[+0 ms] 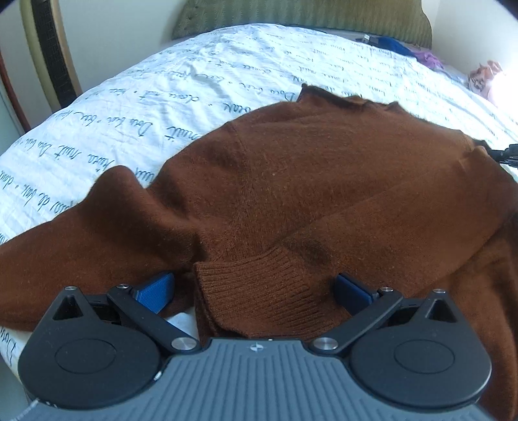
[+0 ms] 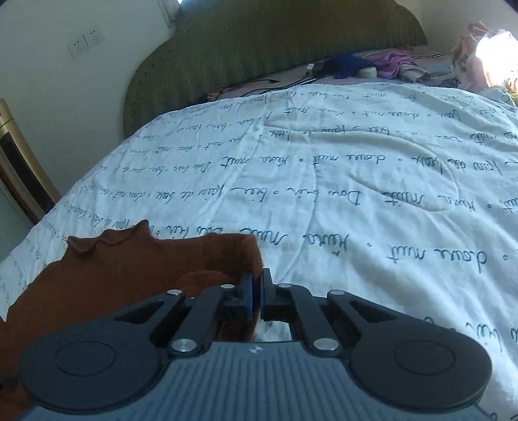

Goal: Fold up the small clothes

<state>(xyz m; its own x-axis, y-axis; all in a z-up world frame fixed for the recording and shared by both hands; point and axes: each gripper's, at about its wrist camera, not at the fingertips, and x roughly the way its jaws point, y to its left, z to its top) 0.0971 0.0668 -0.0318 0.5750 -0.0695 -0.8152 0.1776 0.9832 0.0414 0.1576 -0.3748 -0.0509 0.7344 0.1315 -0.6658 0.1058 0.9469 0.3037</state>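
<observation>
A: The left wrist view sits low behind its left gripper, close over the brown sweater; it faces up the bed toward the green headboard.

B: The right wrist view looks the same way from behind its right gripper; both share sweater, white quilt and headboard.

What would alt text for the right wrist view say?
The right gripper, jaws shut, pinches an edge of a rust-brown knitted sweater lying on a white quilt printed with cursive writing. A green ribbed headboard stands behind.
</observation>
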